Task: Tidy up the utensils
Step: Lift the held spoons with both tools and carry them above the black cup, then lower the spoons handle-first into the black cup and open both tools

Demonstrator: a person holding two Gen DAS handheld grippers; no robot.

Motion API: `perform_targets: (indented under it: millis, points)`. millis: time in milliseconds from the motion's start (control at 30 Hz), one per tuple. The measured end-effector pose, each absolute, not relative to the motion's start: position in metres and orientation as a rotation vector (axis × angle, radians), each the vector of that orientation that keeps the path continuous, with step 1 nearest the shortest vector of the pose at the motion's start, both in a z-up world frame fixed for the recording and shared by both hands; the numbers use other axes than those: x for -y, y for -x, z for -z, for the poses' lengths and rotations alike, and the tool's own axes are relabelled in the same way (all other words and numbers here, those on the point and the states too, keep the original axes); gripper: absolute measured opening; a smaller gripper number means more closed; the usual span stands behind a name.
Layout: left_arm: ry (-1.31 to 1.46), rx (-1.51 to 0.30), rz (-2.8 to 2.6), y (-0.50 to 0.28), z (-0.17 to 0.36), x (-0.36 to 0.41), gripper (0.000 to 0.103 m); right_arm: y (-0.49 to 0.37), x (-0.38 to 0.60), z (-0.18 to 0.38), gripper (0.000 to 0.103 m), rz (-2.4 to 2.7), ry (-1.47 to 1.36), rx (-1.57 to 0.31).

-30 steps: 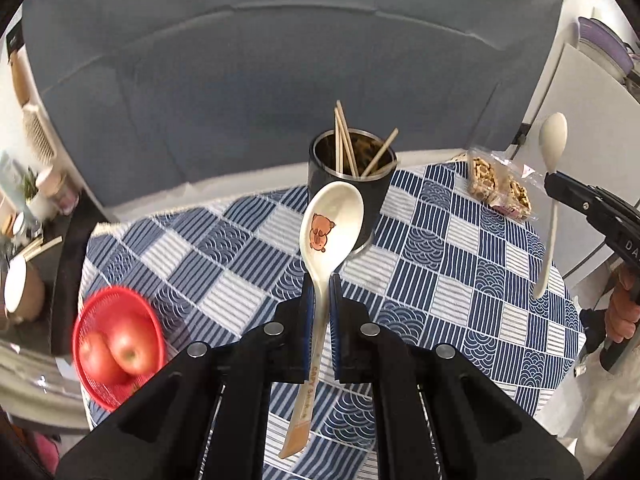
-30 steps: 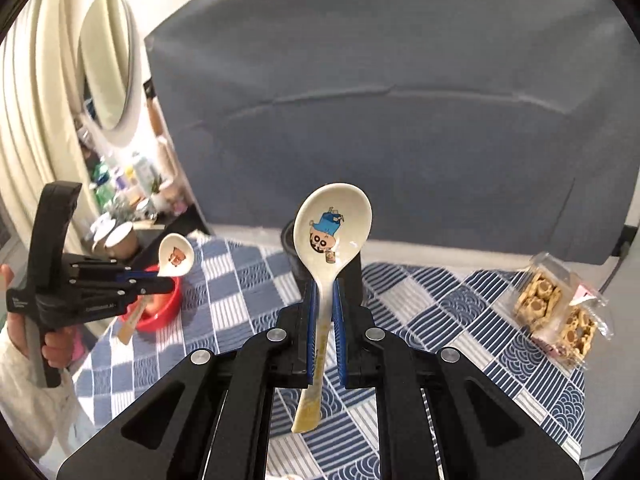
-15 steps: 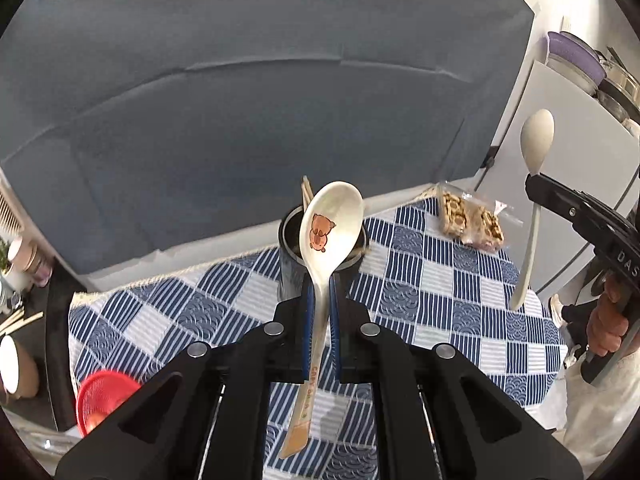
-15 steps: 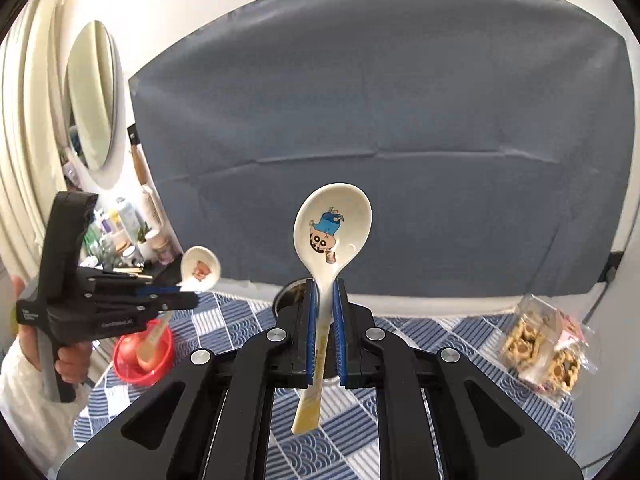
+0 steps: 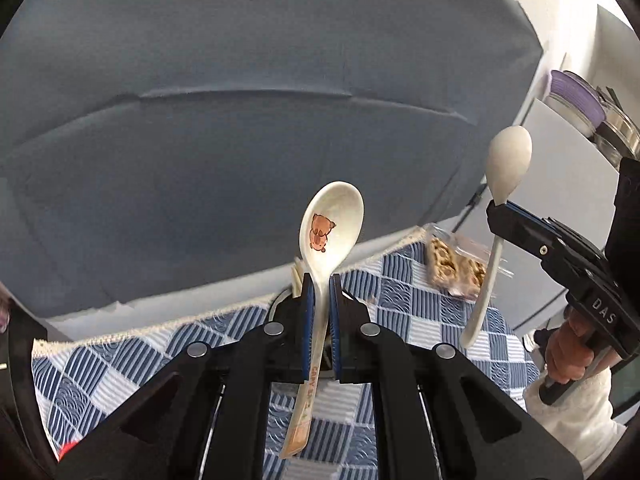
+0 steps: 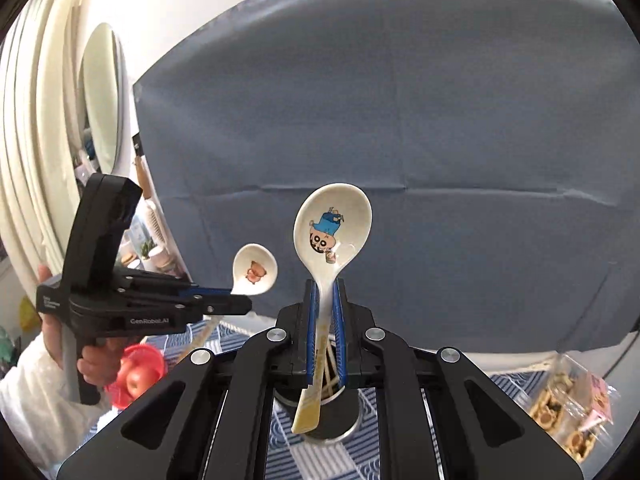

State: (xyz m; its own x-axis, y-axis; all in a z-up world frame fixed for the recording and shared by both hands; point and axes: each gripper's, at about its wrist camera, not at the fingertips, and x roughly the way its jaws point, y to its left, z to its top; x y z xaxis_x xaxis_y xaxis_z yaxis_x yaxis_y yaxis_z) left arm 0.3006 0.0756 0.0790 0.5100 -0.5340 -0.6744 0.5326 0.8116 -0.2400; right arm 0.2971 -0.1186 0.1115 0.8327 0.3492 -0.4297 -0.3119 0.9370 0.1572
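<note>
My left gripper (image 5: pixel 320 280) is shut on a white spoon with a brown bear print (image 5: pixel 330 228), bowl up, handle hanging below the fingers. My right gripper (image 6: pixel 325 284) is shut on a white spoon with a cartoon boy print (image 6: pixel 332 228), also bowl up. The black utensil cup (image 6: pixel 328 420) holding chopsticks stands right under the right spoon's handle tip. In the left wrist view that cup is mostly hidden behind my fingers; only chopstick ends (image 5: pixel 297 278) show. Each gripper appears in the other's view, right gripper (image 5: pixel 496 210), left gripper (image 6: pixel 240 302).
A blue and white checked tablecloth (image 5: pixel 404 292) covers the table. A clear bag of biscuits (image 5: pixel 452 264) lies at the far right edge. A red basket with apples (image 6: pixel 138 376) sits at the left. A grey backdrop hangs behind the table.
Both grippers rose and moved in over the cup with their spoons; the views tilted up, showing less table. The right spoon's handle now hangs just above the cup.
</note>
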Motion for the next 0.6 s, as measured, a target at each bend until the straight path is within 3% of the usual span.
perform_targets:
  millis: [600]
  points:
    - [0.252, -0.661, 0.891, -0.345, -0.036, -0.073, 0.008, -0.366, 0.124, -0.049, 0.008, -0.403, -0.201, -0.47]
